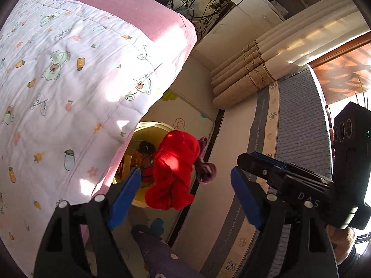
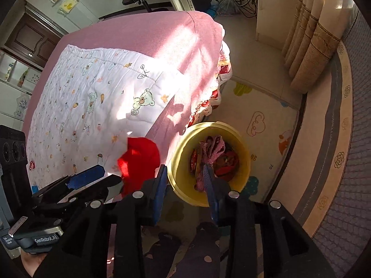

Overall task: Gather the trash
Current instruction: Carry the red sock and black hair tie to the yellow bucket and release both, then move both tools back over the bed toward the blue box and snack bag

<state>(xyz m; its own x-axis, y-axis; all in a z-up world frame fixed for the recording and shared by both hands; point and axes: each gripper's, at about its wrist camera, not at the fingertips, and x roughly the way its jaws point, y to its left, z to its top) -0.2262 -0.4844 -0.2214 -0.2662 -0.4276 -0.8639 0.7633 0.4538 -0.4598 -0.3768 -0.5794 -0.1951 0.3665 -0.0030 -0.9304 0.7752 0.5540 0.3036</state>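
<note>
A yellow round bin (image 2: 243, 162) stands on the floor mat beside the bed and holds several red and dark scraps. It also shows in the left wrist view (image 1: 148, 127), partly hidden. A red cloth (image 1: 174, 171) is falling in mid-air in front of my open left gripper (image 1: 185, 197), above the bin's edge. In the right wrist view the red cloth (image 2: 139, 159) is by the bed's edge. My right gripper (image 2: 187, 185) is open. A pink woven piece (image 2: 211, 148) hangs against its right finger (image 2: 212, 192), over the bin; the same piece (image 1: 205, 166) shows beside the red cloth.
A bed with a pink sheet (image 2: 150, 34) and a white printed quilt (image 2: 92, 88) fills the left. A patterned play mat (image 2: 266, 115) covers the floor. Curtains (image 2: 310, 34) and a grey bench cushion (image 2: 357, 139) run along the right. Cables and a chair stand at the back.
</note>
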